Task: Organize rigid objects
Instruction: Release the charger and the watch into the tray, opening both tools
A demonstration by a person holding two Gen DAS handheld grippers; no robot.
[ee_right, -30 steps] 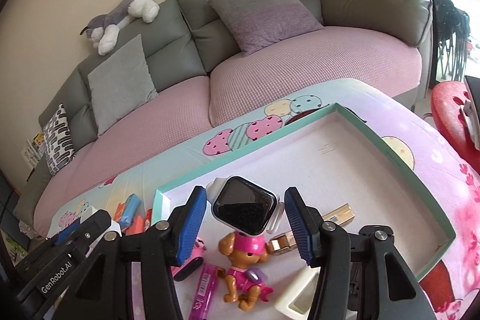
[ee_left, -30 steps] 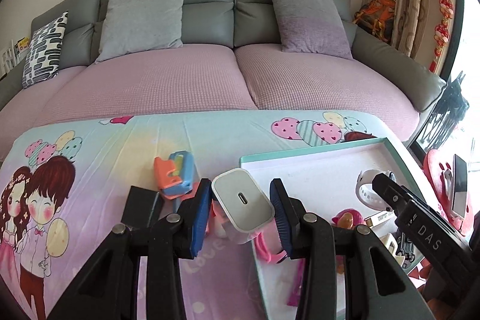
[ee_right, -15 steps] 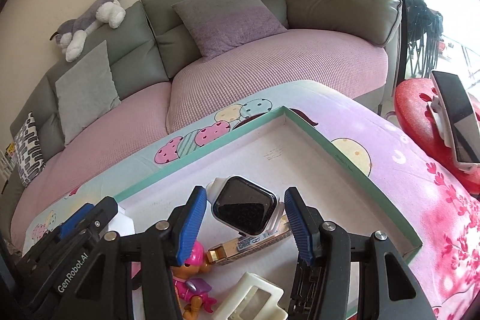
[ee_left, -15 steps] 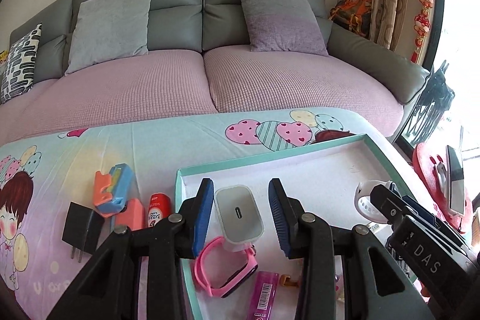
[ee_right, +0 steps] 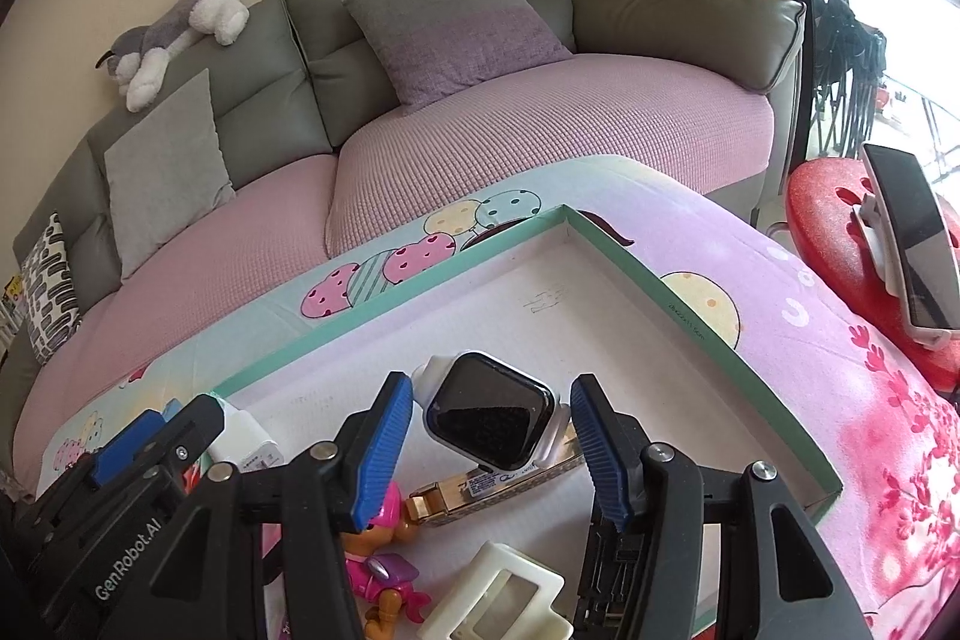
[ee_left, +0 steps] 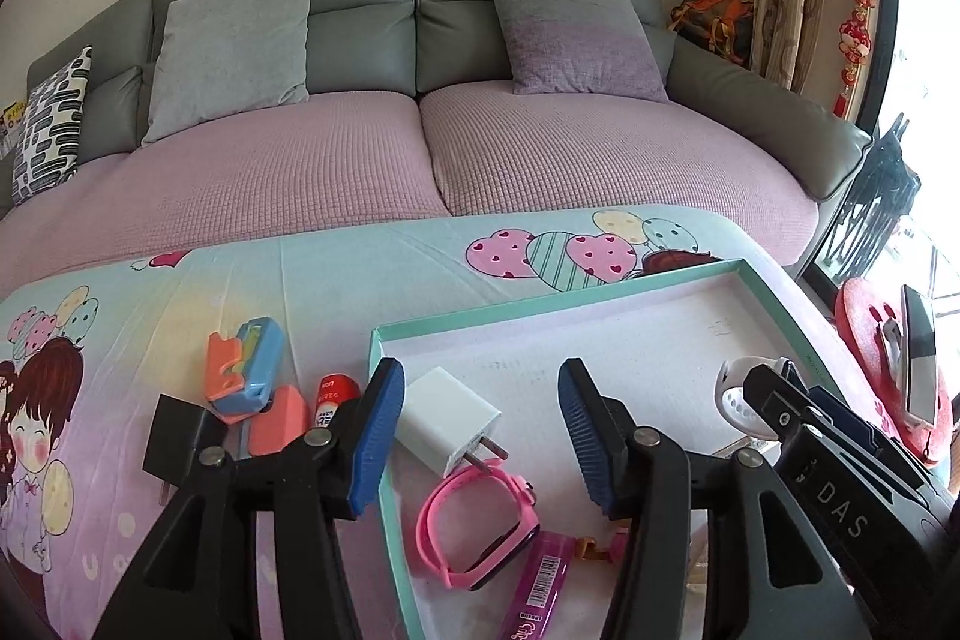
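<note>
My left gripper (ee_left: pixel 477 436) is opening, and the white USB charger (ee_left: pixel 447 421) lies between its blue pads, free of both, on the floor of the teal-rimmed tray (ee_left: pixel 774 292) with its prongs pointing toward me. My right gripper (ee_right: pixel 492 451) has a white smartwatch (ee_right: pixel 489 418) between its pads; the dark screen faces up and tilts, and the pads sit so near the case on both sides that I cannot tell whether they are pinching it or standing just clear (the watch is over the tray either way).

Just below the charger in the tray lie a pink kids' watch (ee_left: pixel 474 526) and a magenta tube with a barcode (ee_left: pixel 537 589). Under the smartwatch I see a gold lipstick-like tube (ee_right: pixel 480 490), a pink toy pup figure (ee_right: pixel 384 562) and a cream rectangular frame (ee_right: pixel 498 604).

Left of the tray, on the cartoon-printed tablecloth (ee_left: pixel 180 298), sit a black plug adapter (ee_left: pixel 177 439), an orange-and-blue toy (ee_left: pixel 246 367), a coral piece (ee_left: pixel 279 418) and a red-capped stick (ee_left: pixel 330 400)
</note>
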